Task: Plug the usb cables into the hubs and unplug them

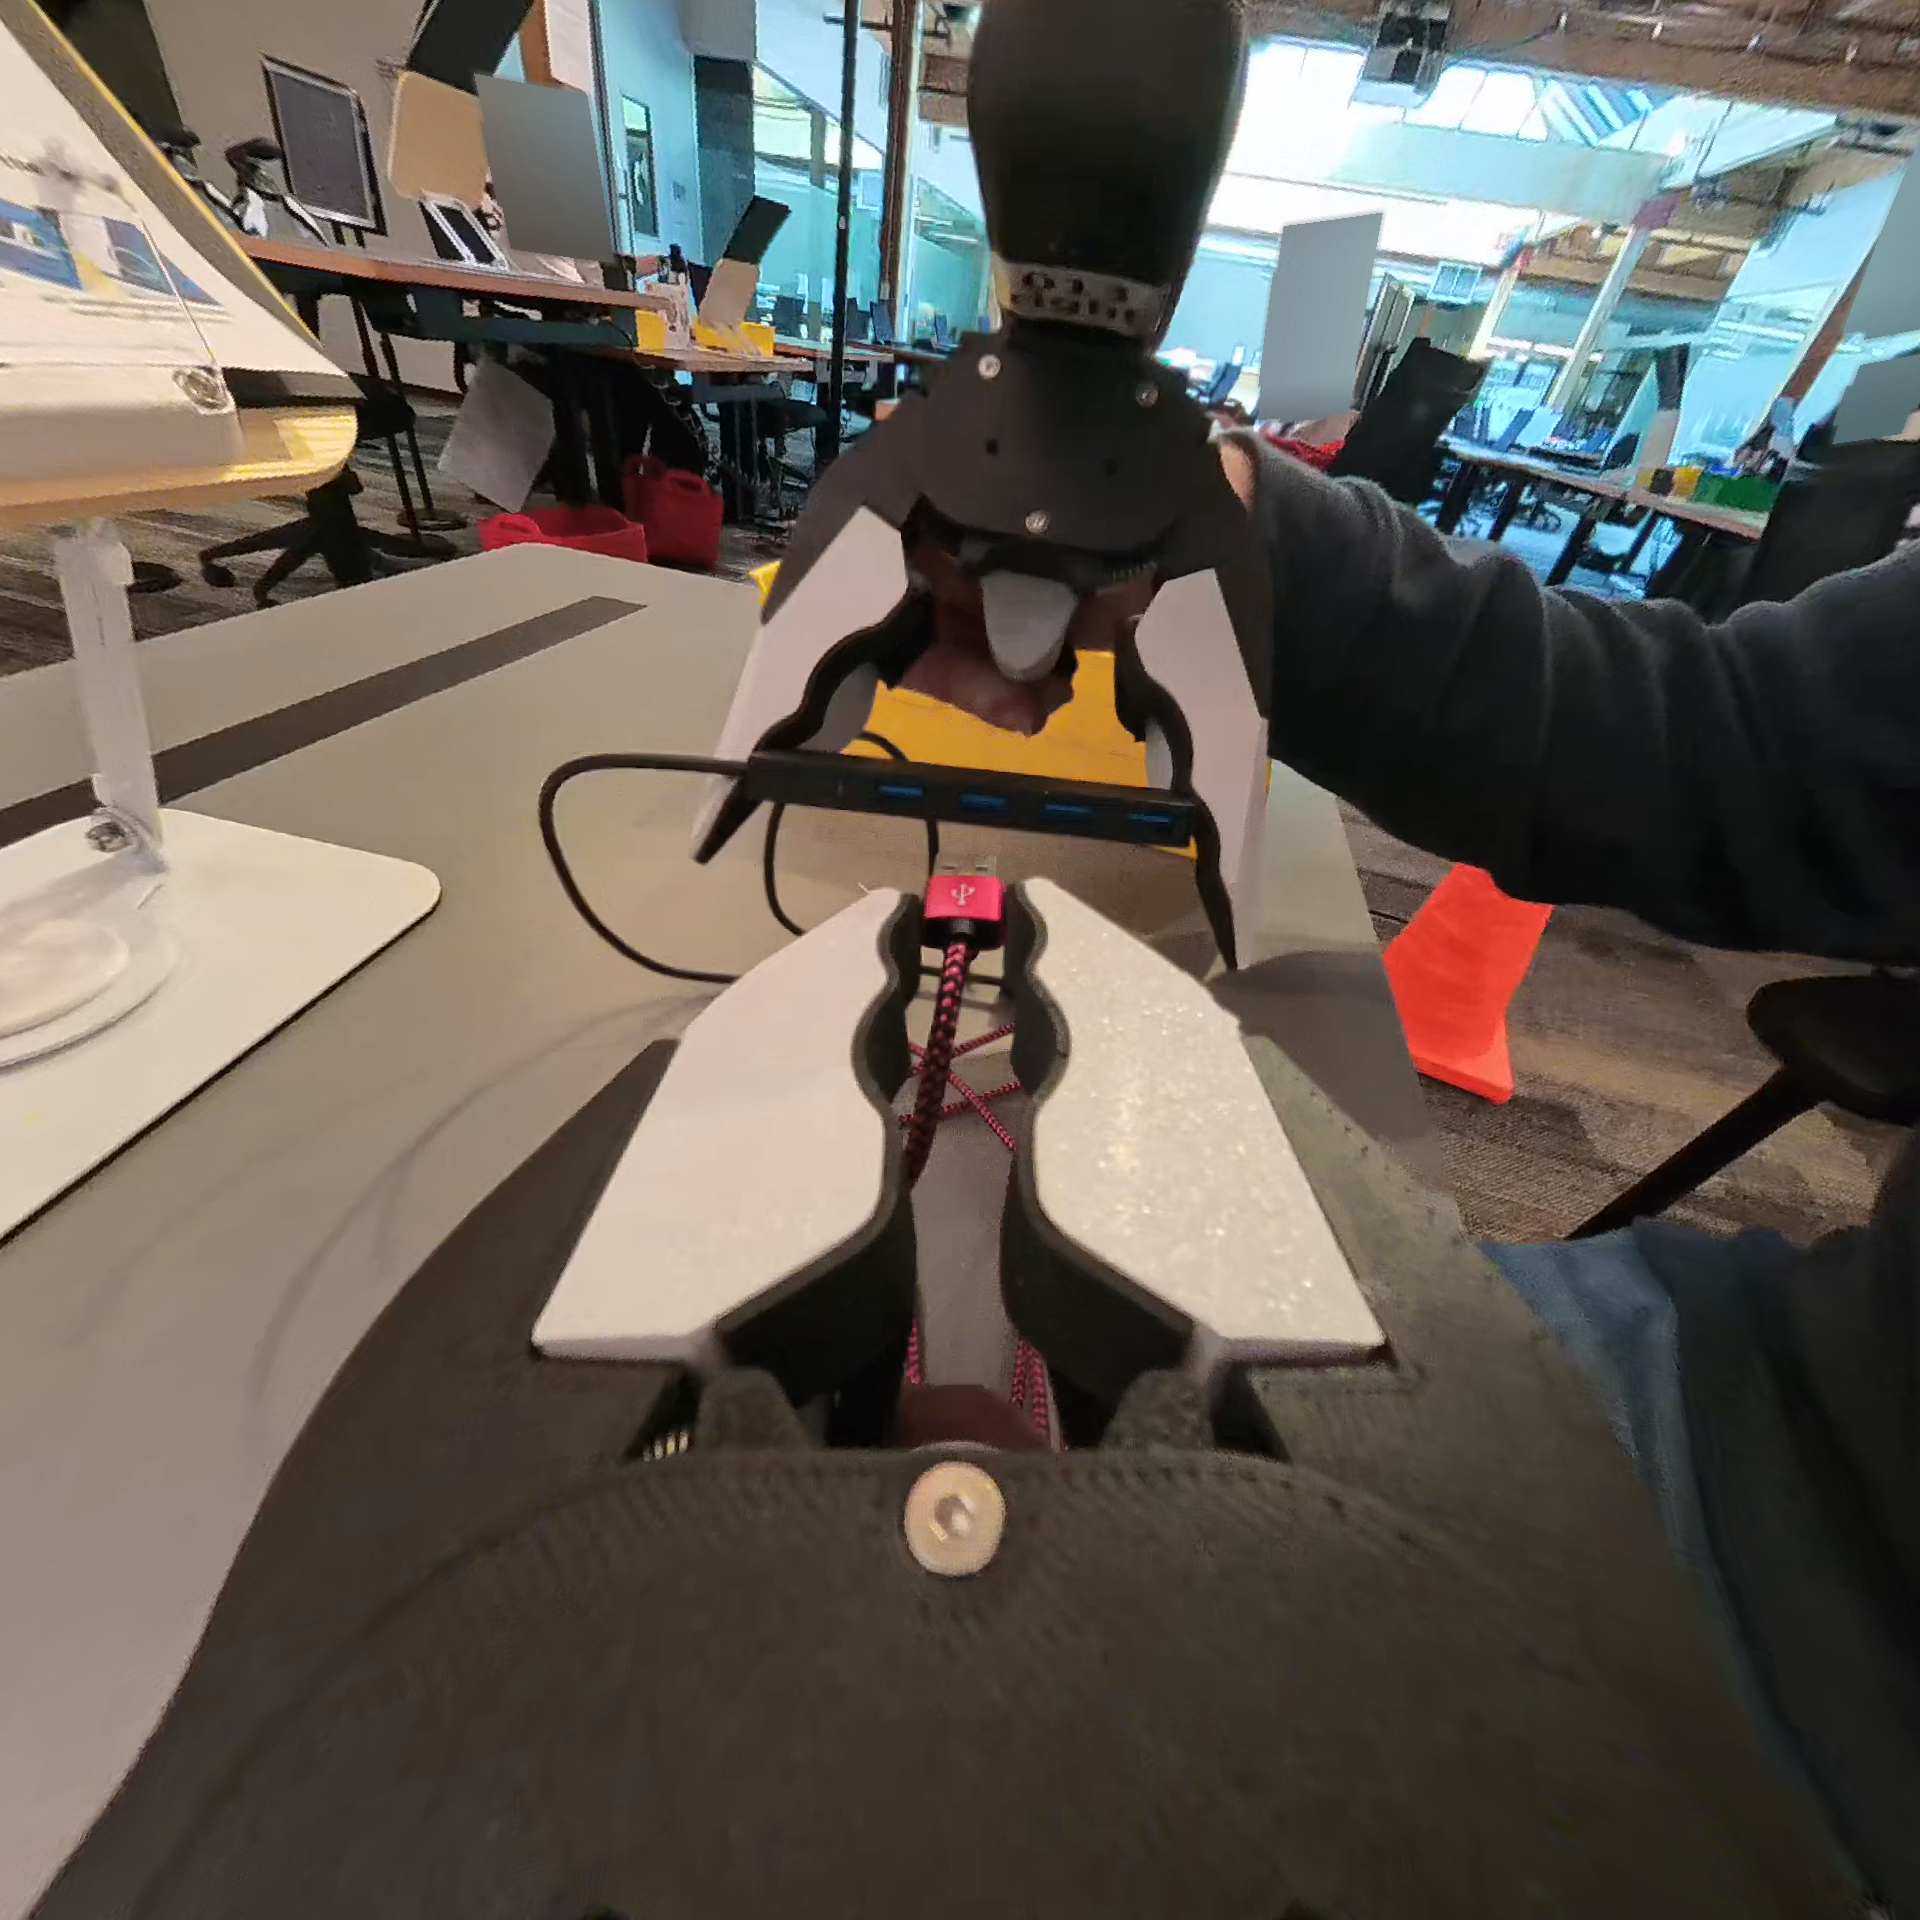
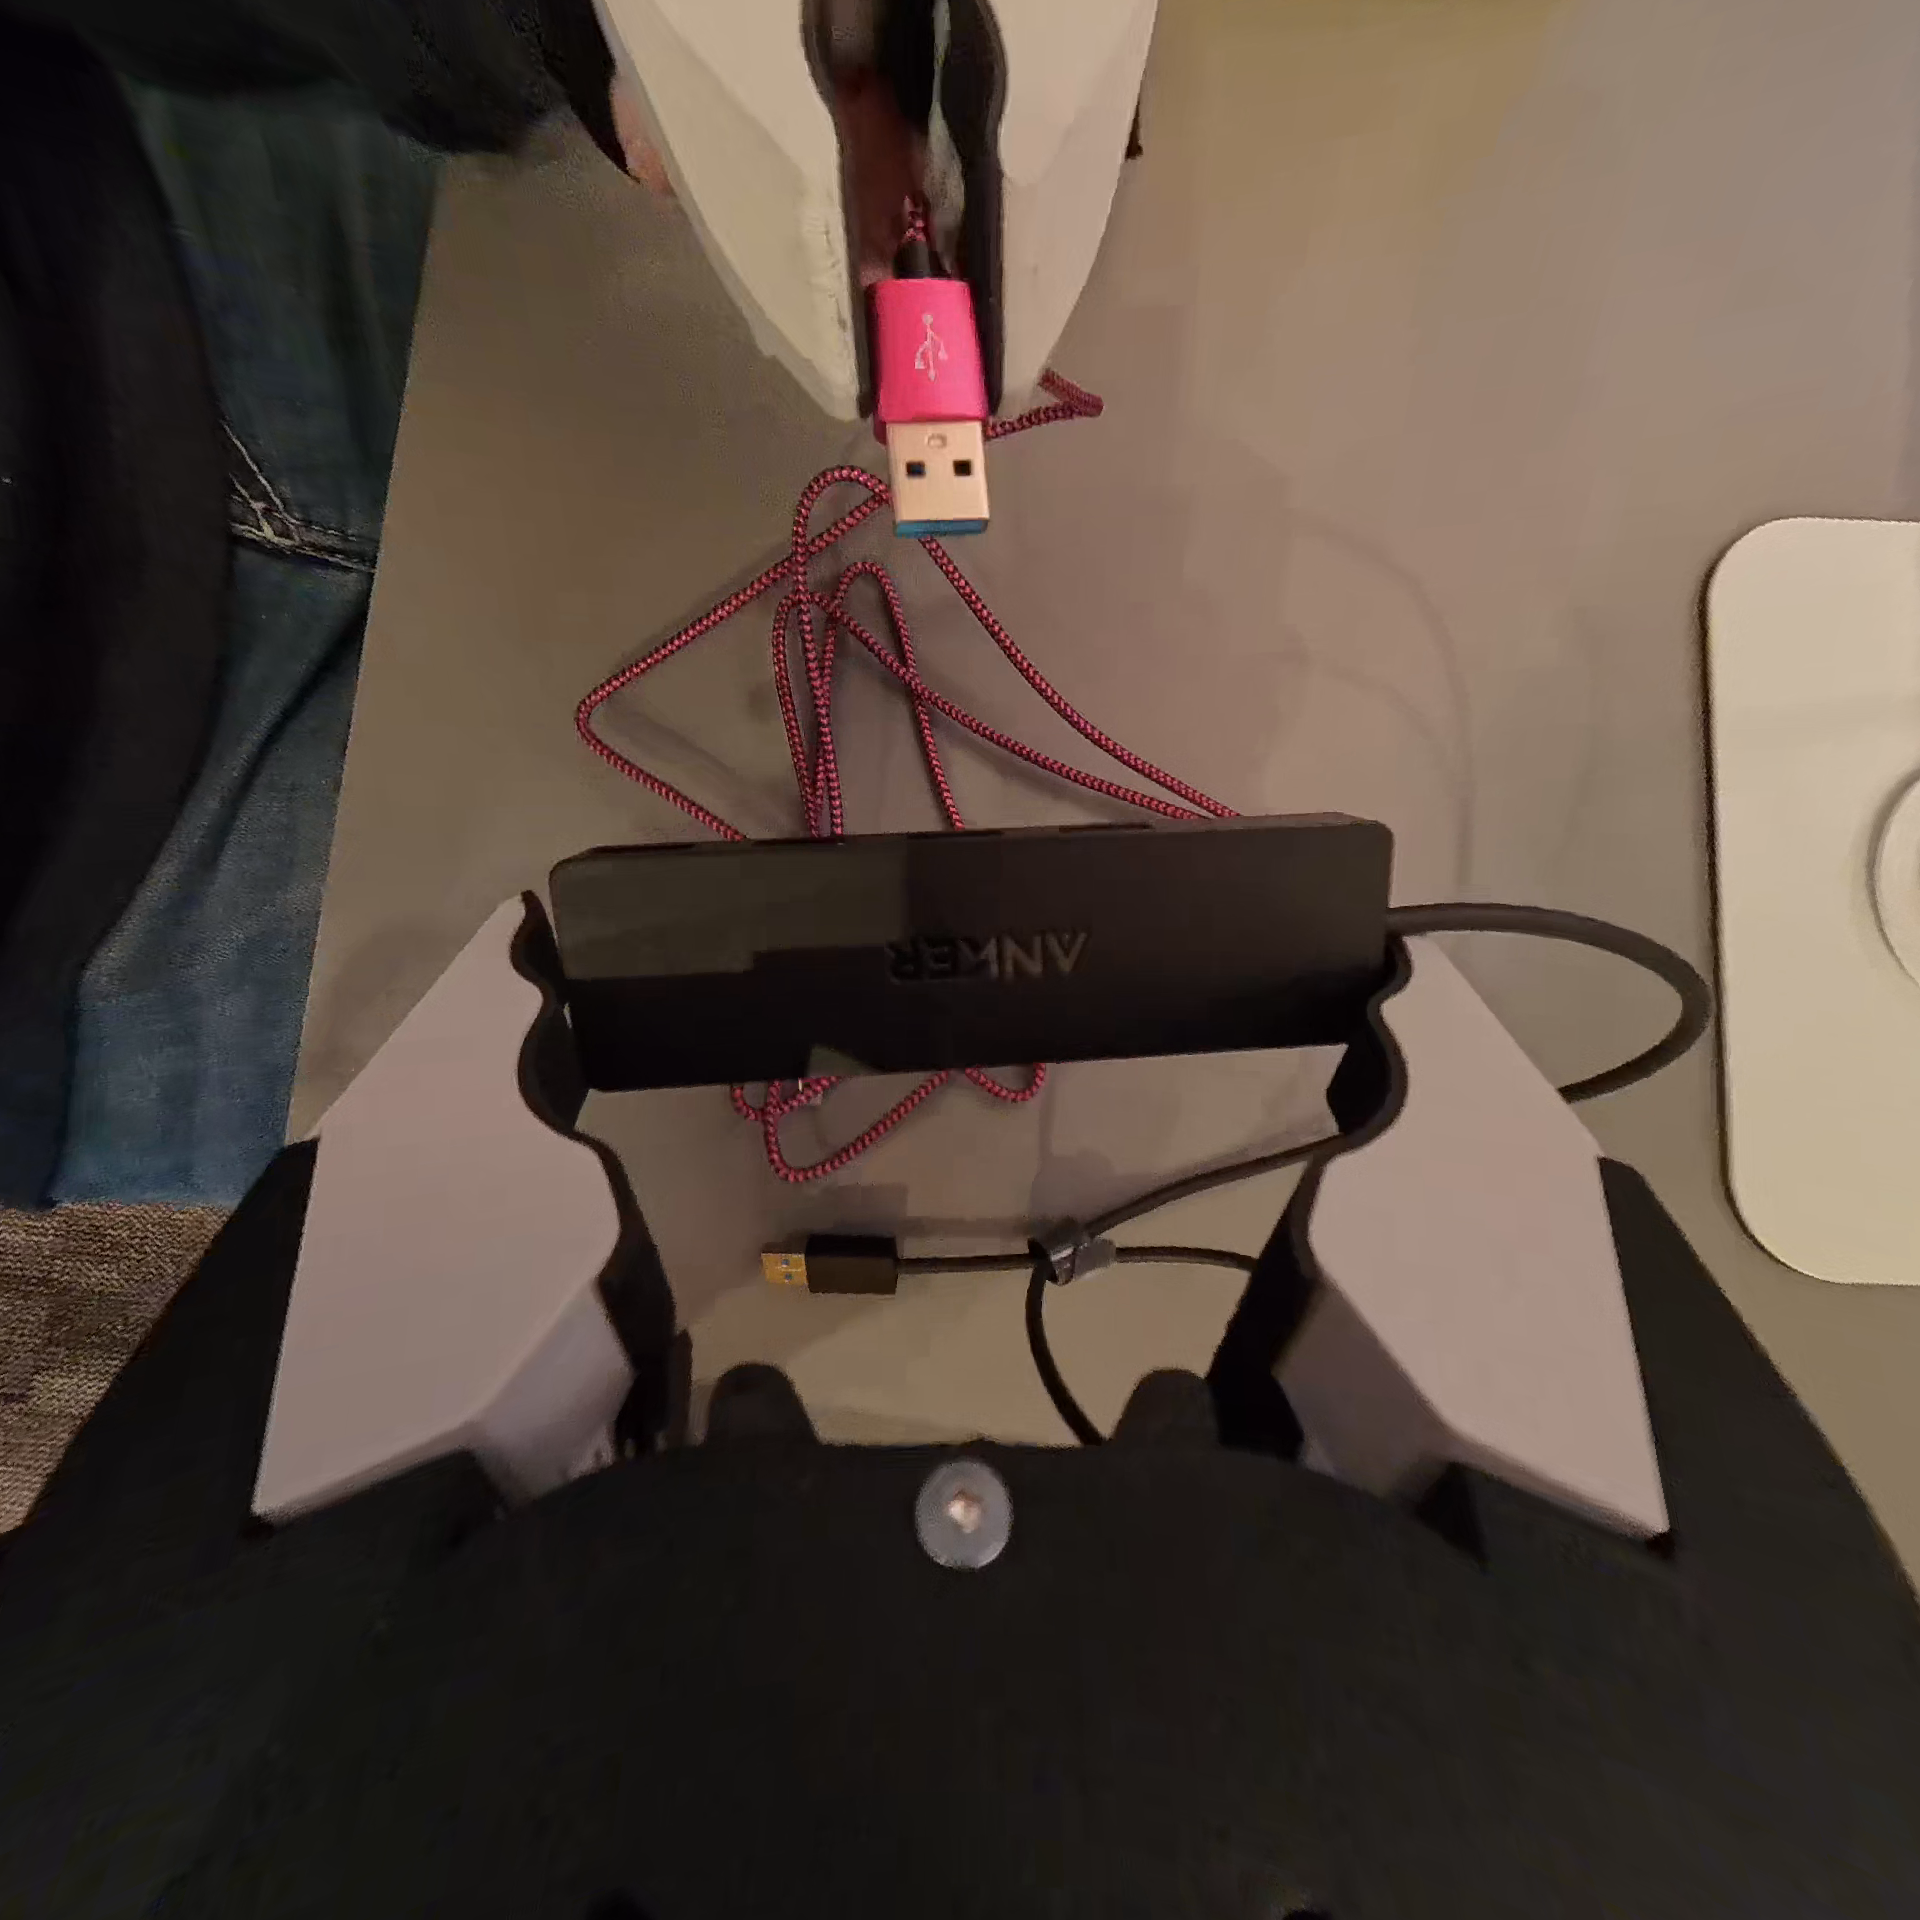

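My left gripper (image 1: 964, 902) is shut on the pink USB plug (image 1: 964, 900) of a braided pink-and-black cable (image 1: 940, 1049). The plug's metal tip points at a black USB hub (image 1: 971, 802) with several blue ports, a short gap away. My right gripper (image 2: 961, 971) is shut on the hub (image 2: 971, 956), clamping its two ends and holding it above the grey table. In the right wrist view the pink plug (image 2: 928, 400) hangs free in front of the hub, and the braided cable (image 2: 852, 686) lies coiled on the table below. The hub's own black plug (image 2: 831, 1265) lies loose on the table.
A white monitor stand base (image 1: 208, 997) sits at the left on the grey table (image 1: 364, 1091); it also shows in the right wrist view (image 2: 1818, 935). A person's dark sleeve (image 1: 1558, 748) reaches in from the right. An orange object (image 1: 1460, 987) stands on the carpet past the table edge. My hands' fingertips stand some 7 centimetres from each other.
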The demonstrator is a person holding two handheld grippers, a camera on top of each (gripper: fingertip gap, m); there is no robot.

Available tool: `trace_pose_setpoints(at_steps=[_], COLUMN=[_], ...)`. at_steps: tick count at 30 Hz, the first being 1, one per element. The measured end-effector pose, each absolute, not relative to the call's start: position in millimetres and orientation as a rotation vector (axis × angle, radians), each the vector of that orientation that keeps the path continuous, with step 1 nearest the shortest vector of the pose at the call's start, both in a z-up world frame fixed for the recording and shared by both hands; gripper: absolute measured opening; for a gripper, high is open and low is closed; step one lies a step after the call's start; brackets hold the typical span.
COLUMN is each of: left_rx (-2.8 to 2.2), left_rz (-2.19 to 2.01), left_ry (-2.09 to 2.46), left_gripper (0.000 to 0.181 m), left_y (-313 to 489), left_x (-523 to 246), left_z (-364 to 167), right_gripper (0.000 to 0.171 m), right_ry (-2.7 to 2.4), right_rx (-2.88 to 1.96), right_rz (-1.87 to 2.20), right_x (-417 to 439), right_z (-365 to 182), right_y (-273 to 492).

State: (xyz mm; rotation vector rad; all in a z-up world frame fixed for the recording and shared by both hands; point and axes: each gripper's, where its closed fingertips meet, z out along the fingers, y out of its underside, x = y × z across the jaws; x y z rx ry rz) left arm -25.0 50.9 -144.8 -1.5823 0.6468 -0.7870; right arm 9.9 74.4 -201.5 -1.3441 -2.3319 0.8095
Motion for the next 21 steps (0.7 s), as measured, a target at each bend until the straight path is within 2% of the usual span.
trace_pose_setpoints(at_steps=[21], left_rx=[-1.698], left_rz=[-0.593], left_ry=[0.725], left_gripper=[0.015], left_y=[51.0], left_x=[-32.9], left_z=[-168.1], right_gripper=[0.145], right_ry=[-2.277], right_rx=[-1.405], right_rz=[0.717], right_x=[23.4], right_z=[-201.2], right_y=[81.3])
